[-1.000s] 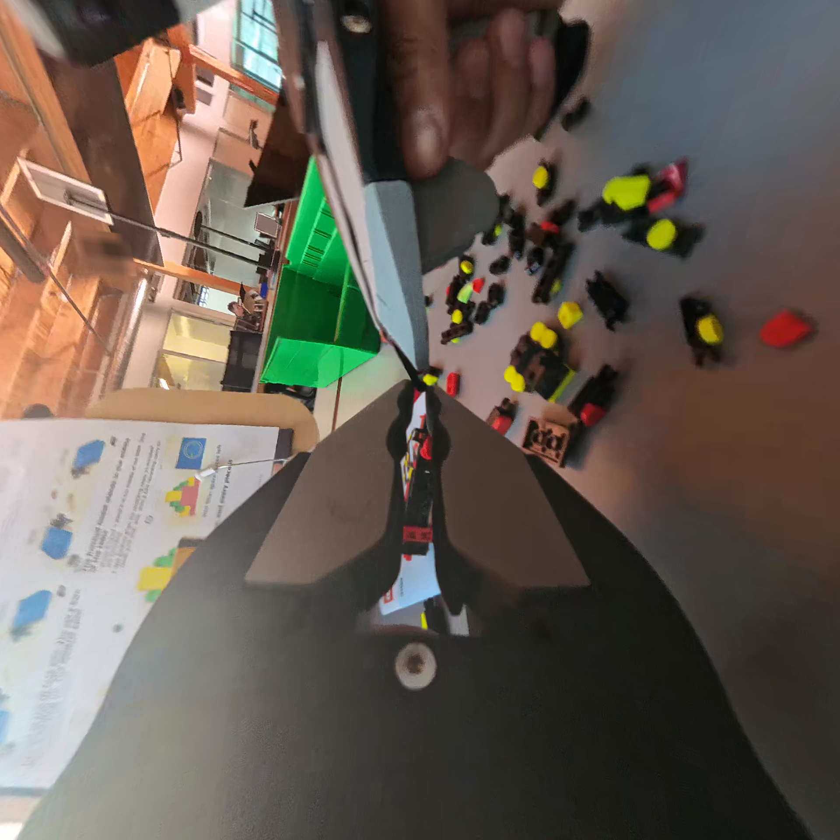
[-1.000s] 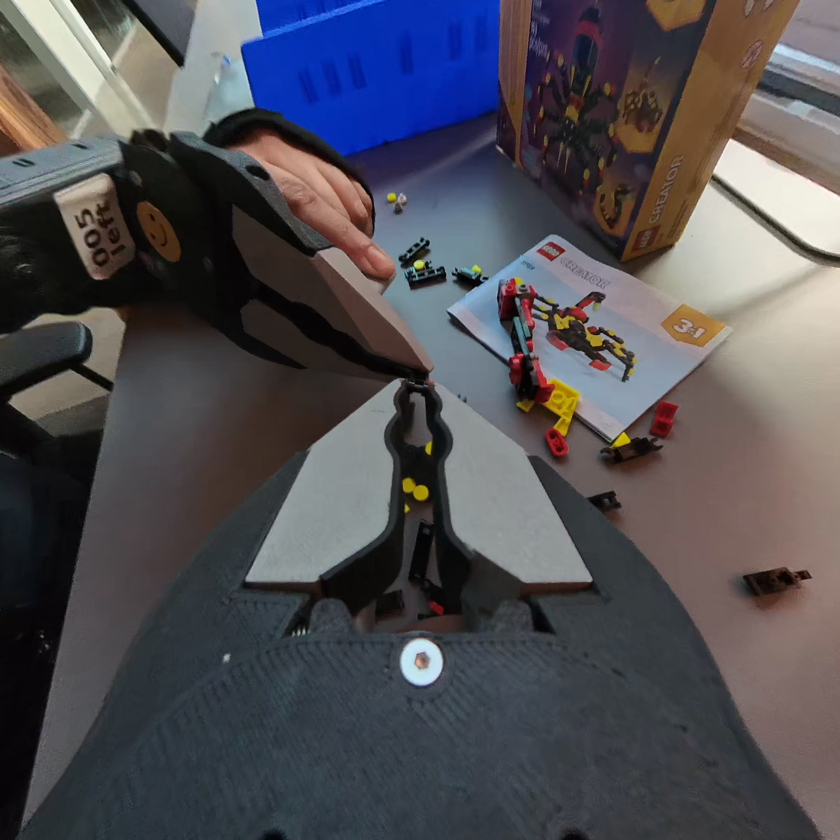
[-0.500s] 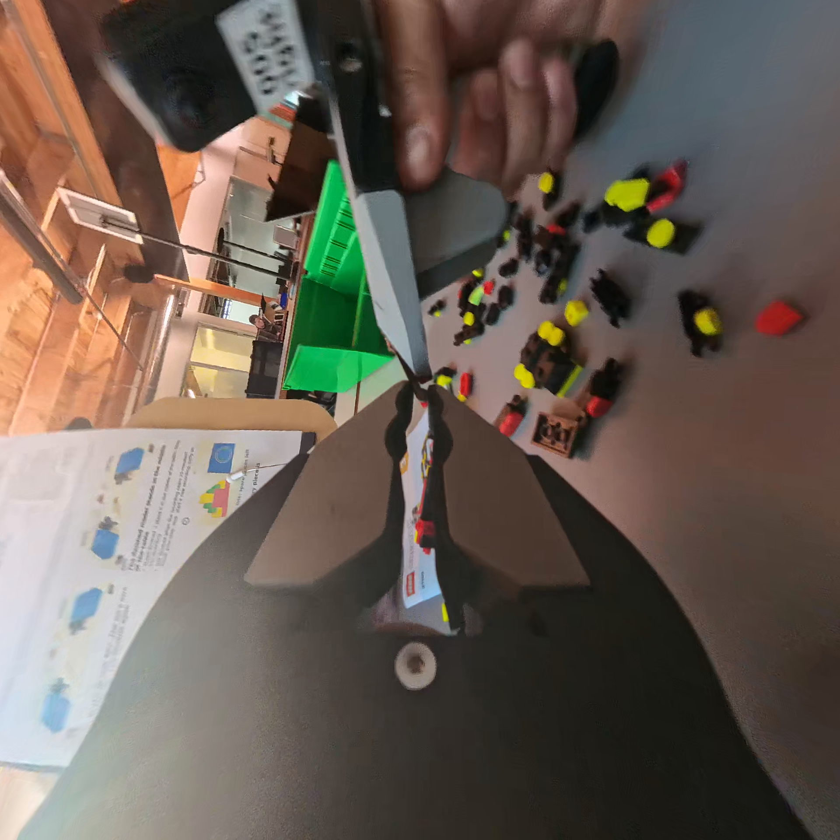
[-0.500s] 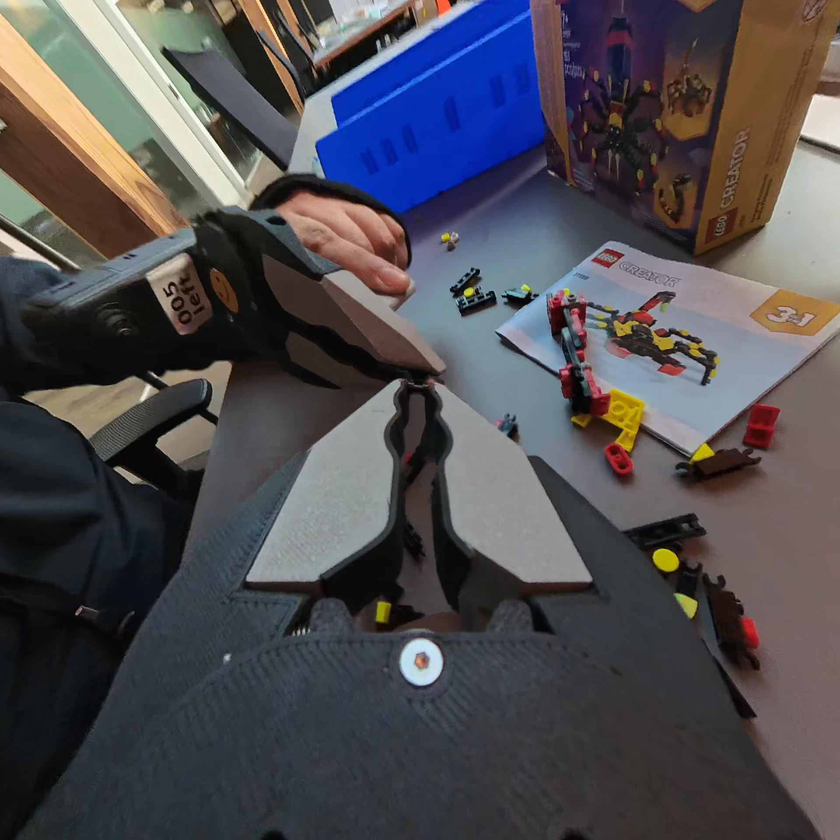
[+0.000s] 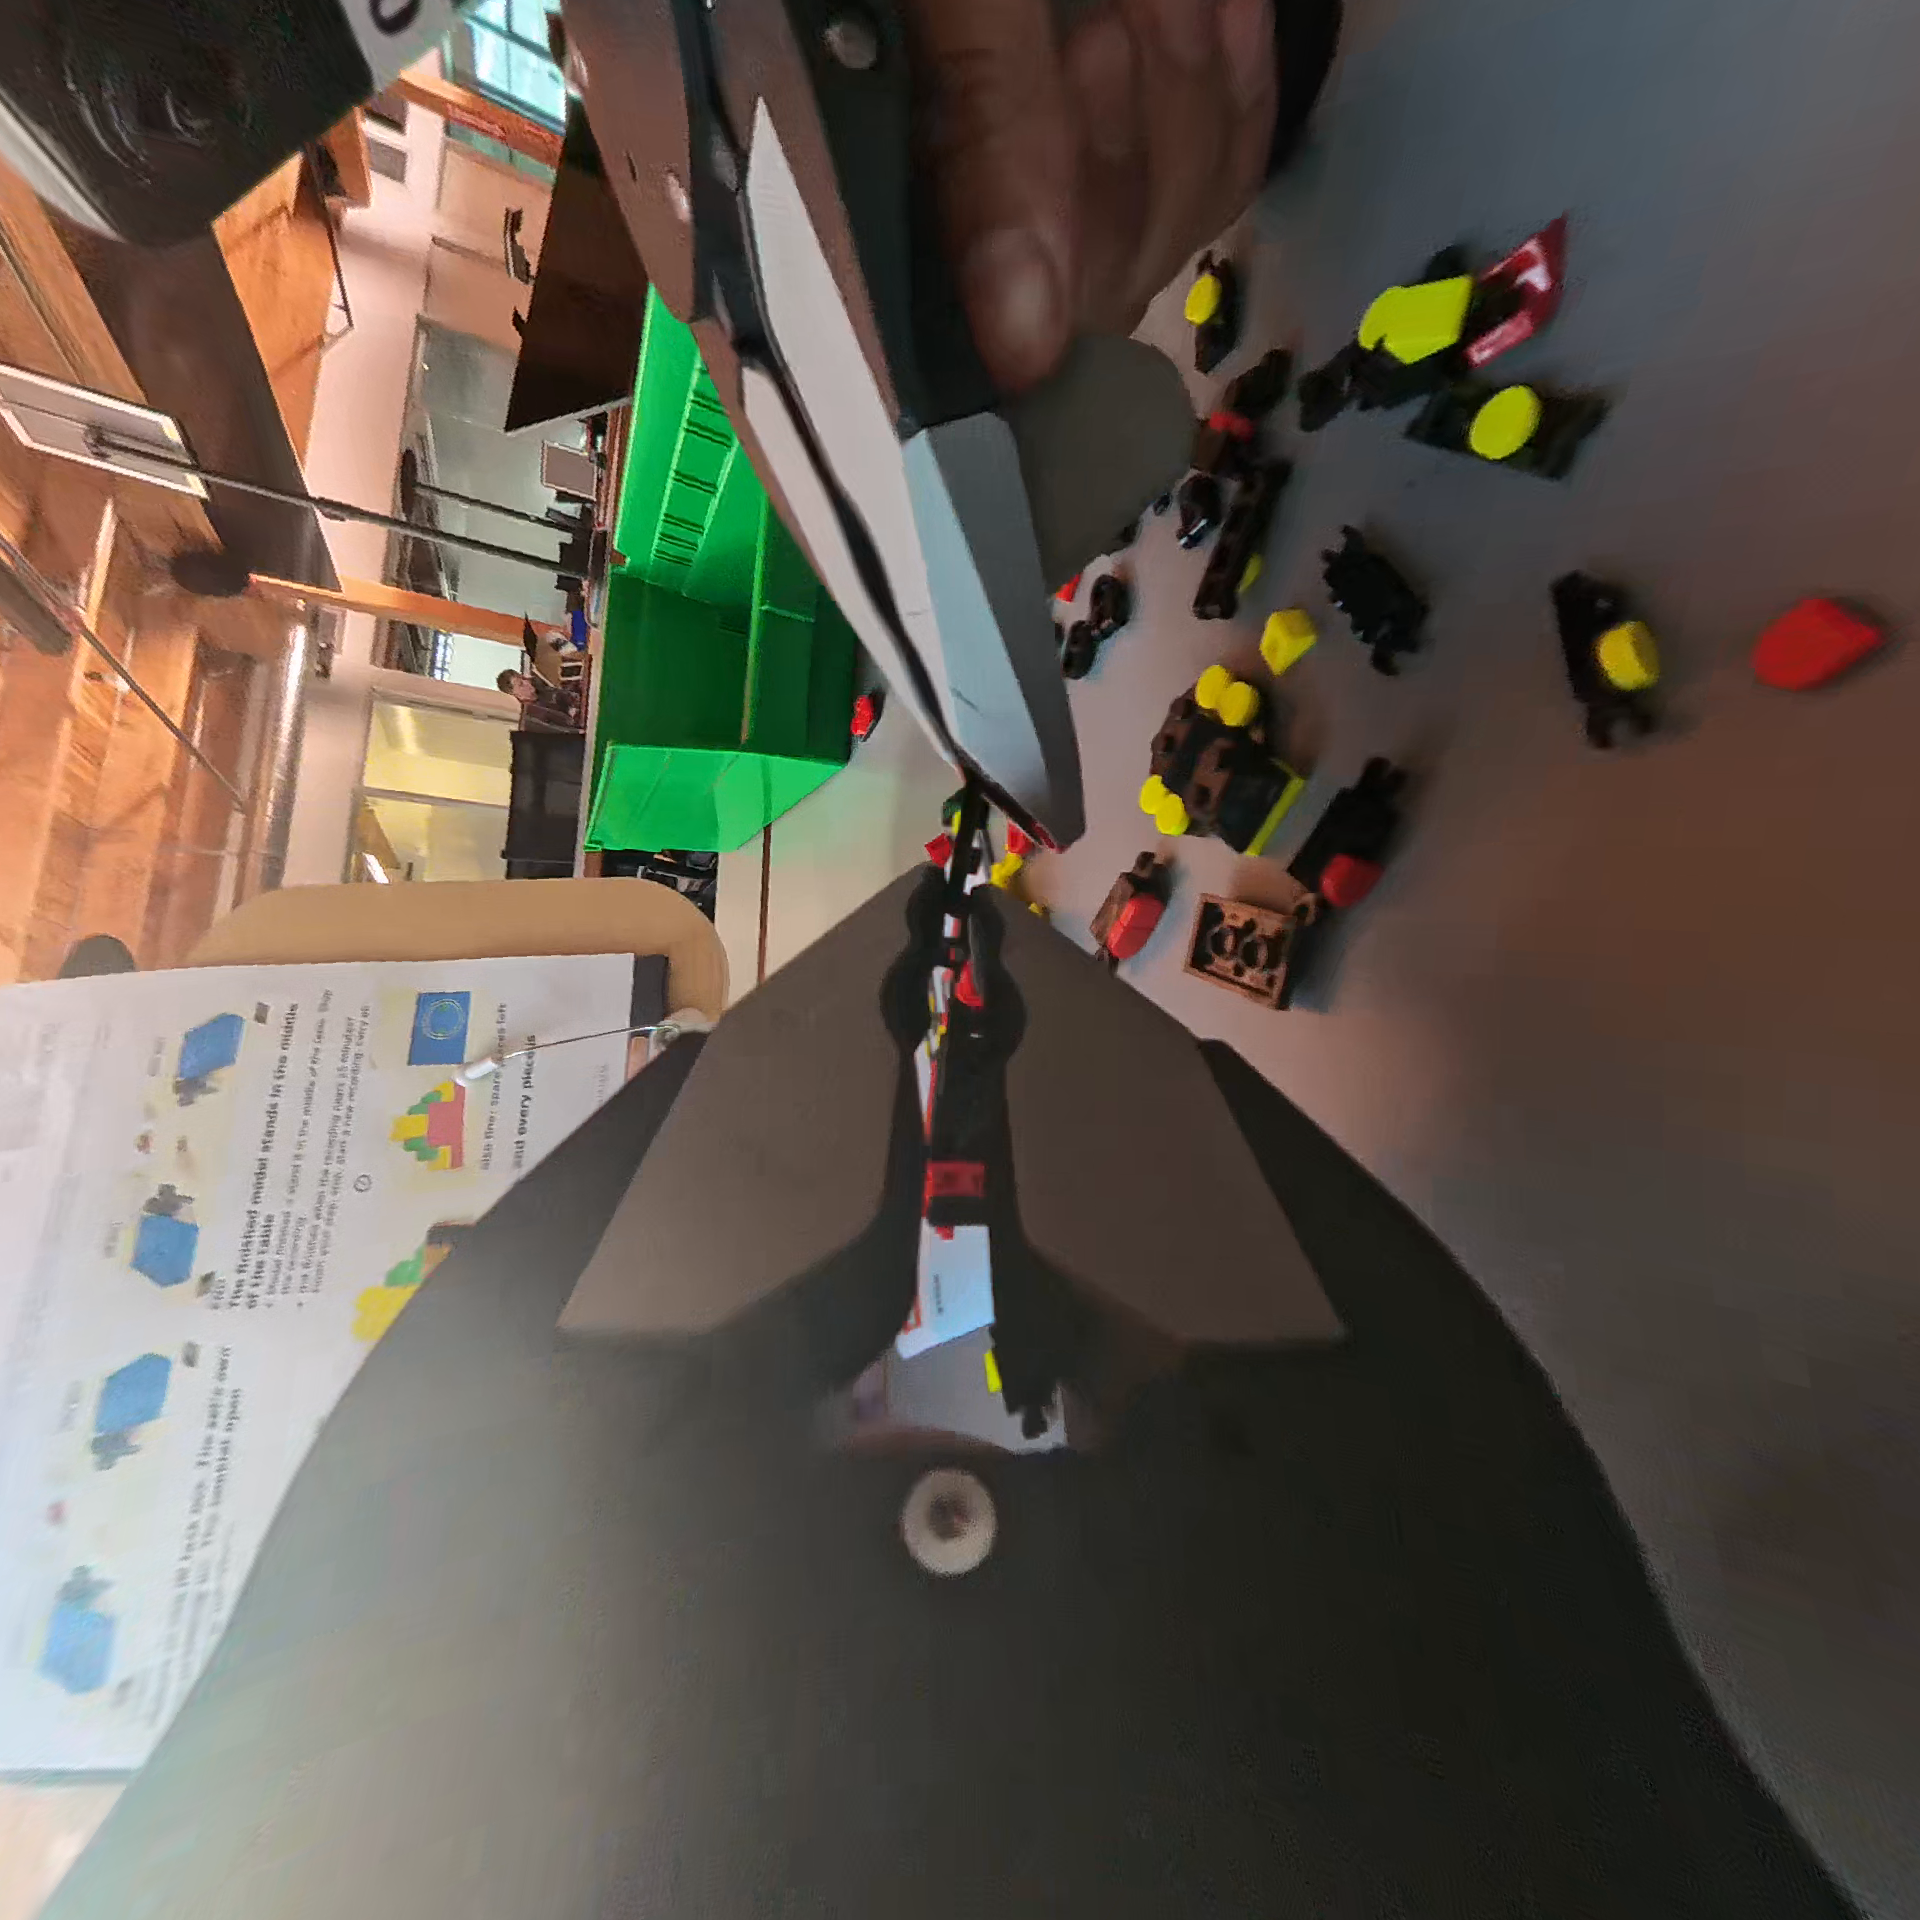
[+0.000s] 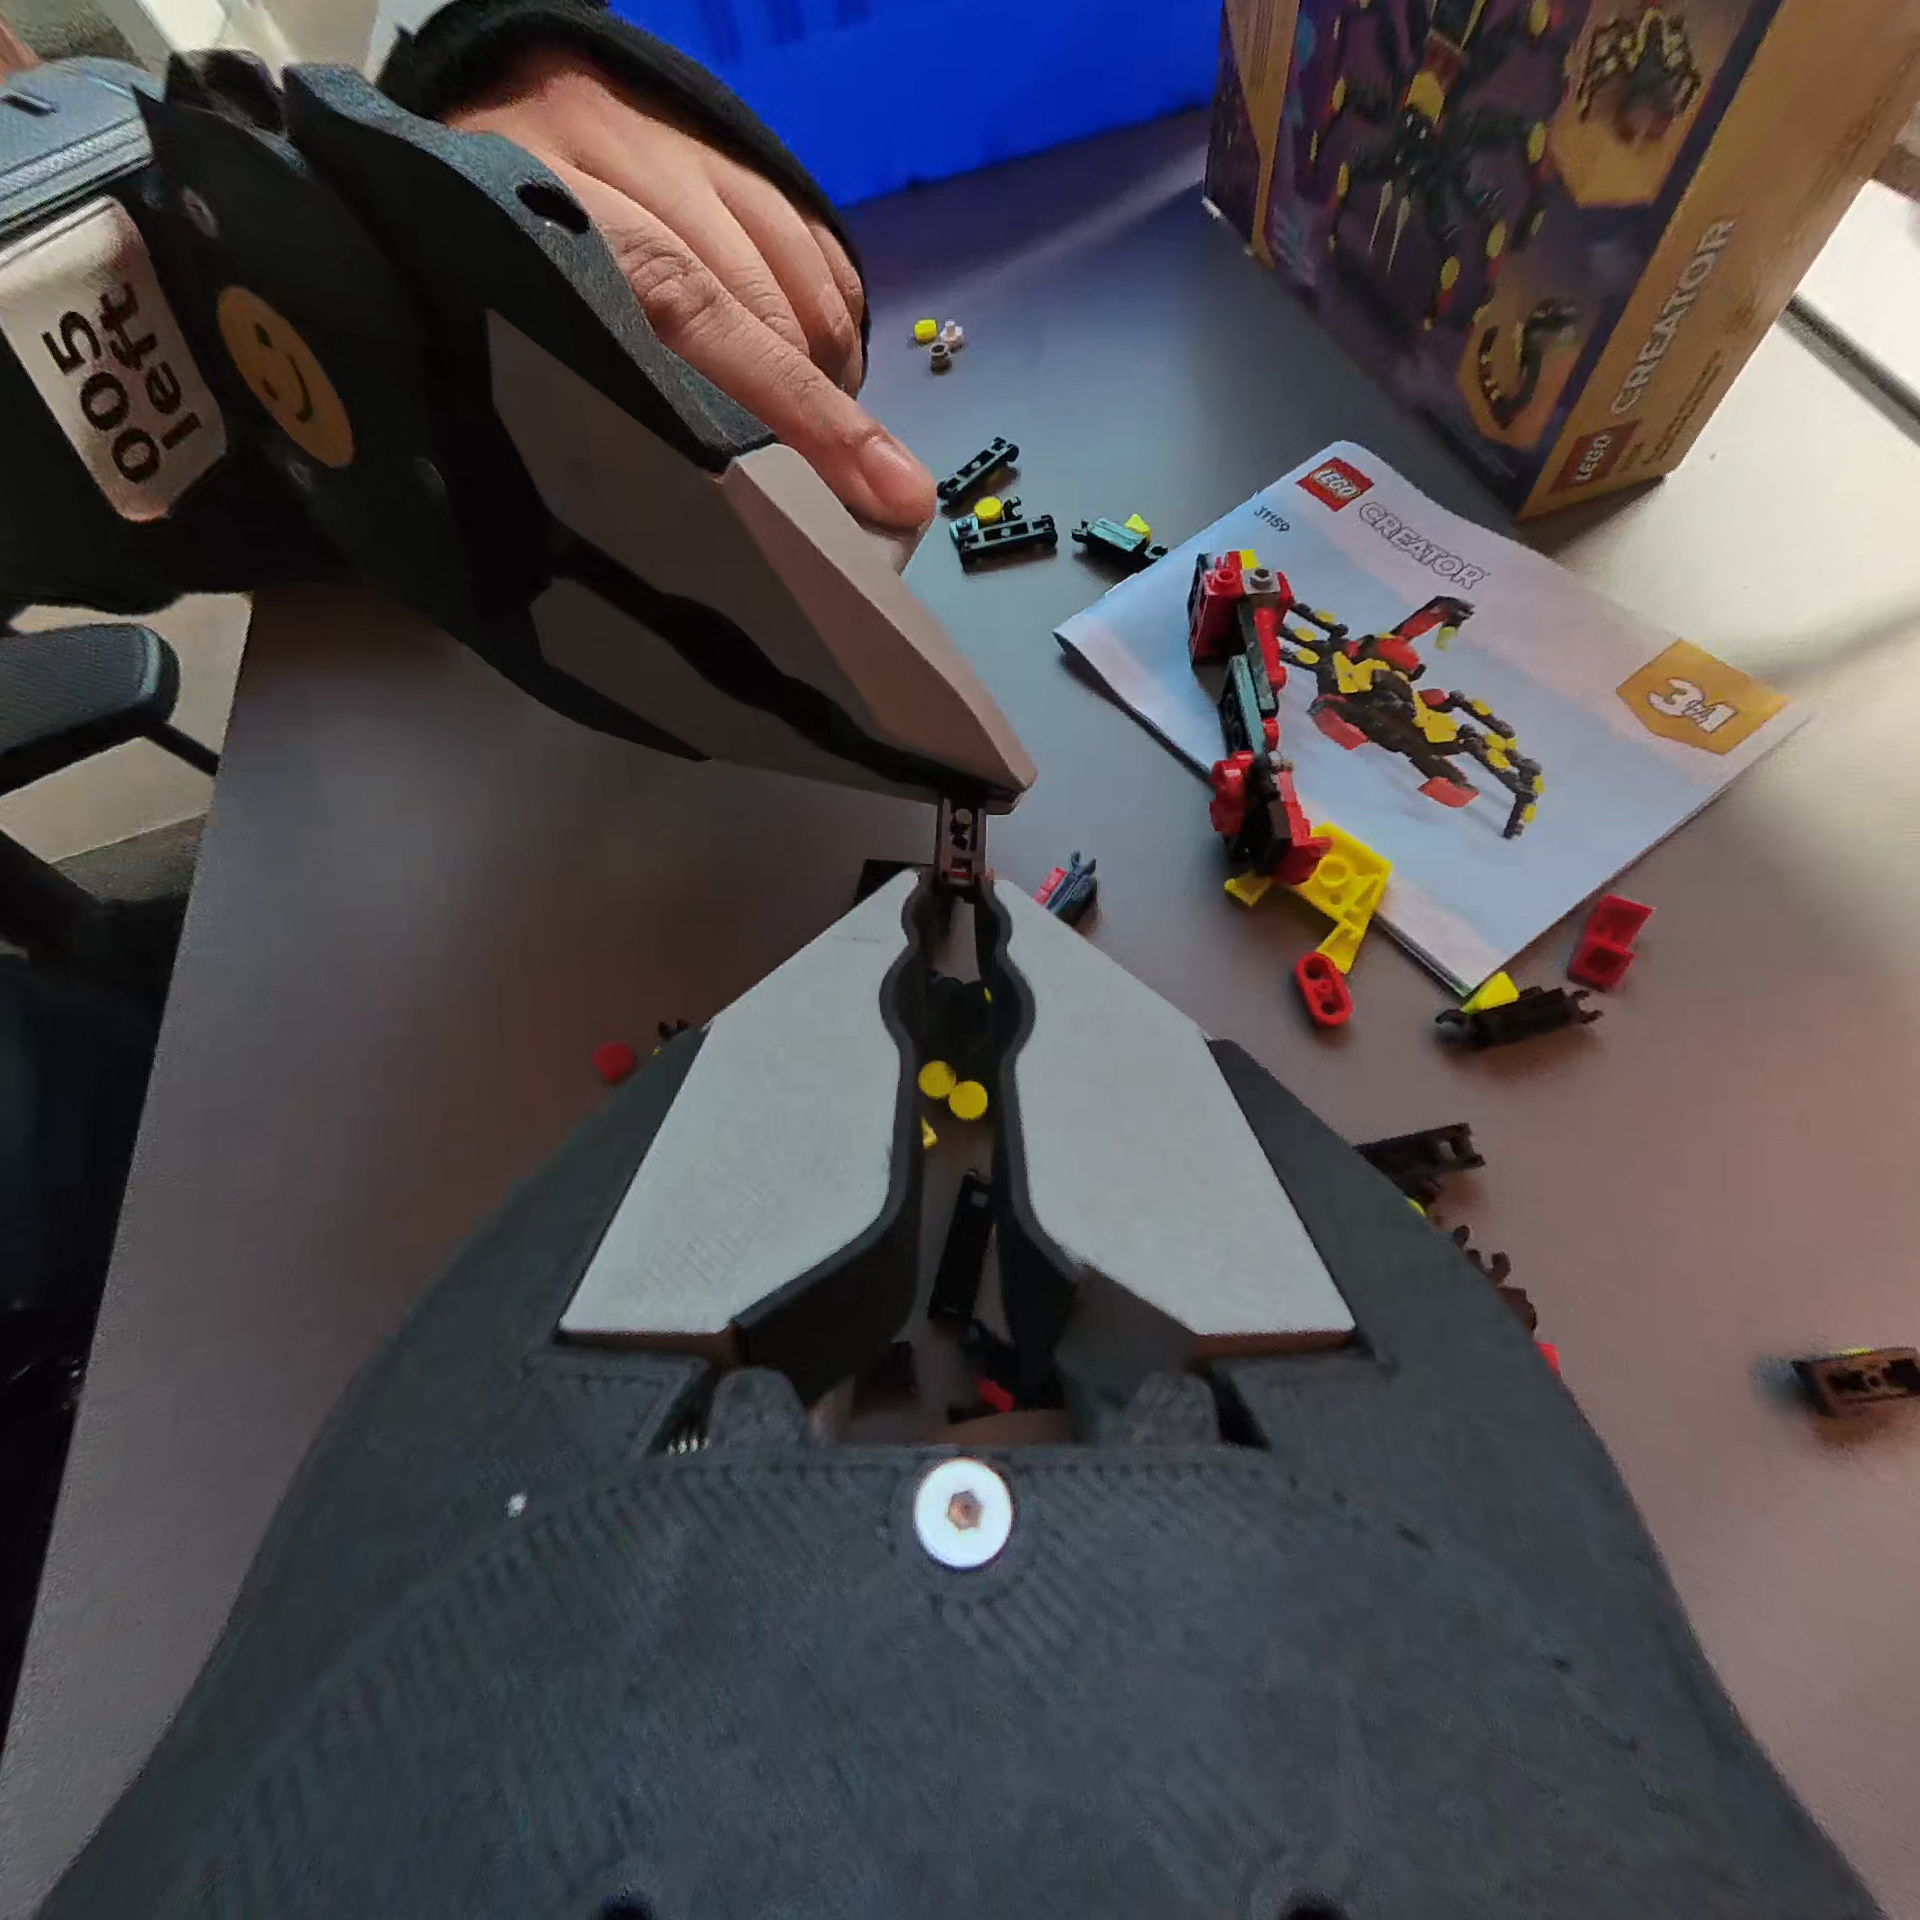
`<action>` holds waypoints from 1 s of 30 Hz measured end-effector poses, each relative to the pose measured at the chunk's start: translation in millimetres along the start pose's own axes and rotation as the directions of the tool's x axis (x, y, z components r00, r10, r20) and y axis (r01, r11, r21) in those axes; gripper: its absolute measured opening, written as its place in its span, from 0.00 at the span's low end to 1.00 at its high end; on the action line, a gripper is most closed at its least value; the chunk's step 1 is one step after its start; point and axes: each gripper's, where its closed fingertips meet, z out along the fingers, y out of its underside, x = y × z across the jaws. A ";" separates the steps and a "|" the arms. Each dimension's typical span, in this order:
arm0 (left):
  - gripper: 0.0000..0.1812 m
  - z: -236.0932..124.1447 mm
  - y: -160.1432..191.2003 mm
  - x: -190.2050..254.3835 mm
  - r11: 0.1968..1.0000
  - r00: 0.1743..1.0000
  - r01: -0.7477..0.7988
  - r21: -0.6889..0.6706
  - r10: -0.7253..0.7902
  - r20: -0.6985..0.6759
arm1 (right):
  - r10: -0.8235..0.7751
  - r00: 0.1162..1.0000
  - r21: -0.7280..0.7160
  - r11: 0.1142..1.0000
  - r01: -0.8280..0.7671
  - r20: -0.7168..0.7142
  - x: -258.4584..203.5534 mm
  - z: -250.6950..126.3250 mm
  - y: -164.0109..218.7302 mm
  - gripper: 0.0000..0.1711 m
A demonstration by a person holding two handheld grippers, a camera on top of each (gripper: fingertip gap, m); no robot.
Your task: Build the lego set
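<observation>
Pinching one small black piece [image 6: 958,831] from both ends: right claw [image 6: 957,896] and left claw [image 6: 971,795] clamping together on it, above the desk [image 6: 416,935]. Lying right of the claws: booklet [image 6: 1579,665], half-built model [image 6: 1262,748], loose pieces [image 5: 1403,644].

On my left wrist feed, warm dim light falls on the table [image 5: 1662,1039], and the instruction sheet [image 5: 208,1299] and scattered bricks beside it are blurred. My right wrist feed is brighter, cooler daylight; fisheye bends the set box [image 6: 1558,260] near the edge.
</observation>
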 end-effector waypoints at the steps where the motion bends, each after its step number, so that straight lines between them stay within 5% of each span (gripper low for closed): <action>1: 0.01 1.2 -0.9 0.6 1.000 1.000 0.010 0.009 -0.010 0.003 | -0.006 1.000 0.003 1.000 0.006 0.006 0.4 -1.5 -0.1 0.03; 12: 0.01 0.3 28.5 -30.5 0.957 0.954 0.285 -0.052 -0.278 0.113 | -0.010 0.979 0.010 1.000 0.013 -0.202 45.9 -29.4 7.3 0.03; 16: 0.01 4.6 28.9 -20.9 0.914 0.915 0.402 -0.060 -0.400 0.046 | 0.023 0.974 -0.001 1.000 -0.024 -0.226 54.5 -30.6 13.5 0.16; 22: 0.01 6.7 17.5 -3.6 0.736 0.724 0.674 -0.055 -0.674 -0.144 | 0.159 0.968 0.195 0.973 -0.121 -0.192 64.1 -50.9 -9.0 0.17; 27: 0.01 4.5 22.1 -8.3 0.594 0.572 0.802 -0.068 -0.795 -0.203 | 0.089 0.971 0.090 0.993 -0.071 -0.221 61.7 -47.5 4.5 0.18; 30: 0.01 5.0 25.8 -5.6 0.575 0.547 0.812 -0.097 -0.810 -0.213 | 0.206 0.978 0.114 0.973 -0.202 -0.026 41.5 -42.7 2.6 0.07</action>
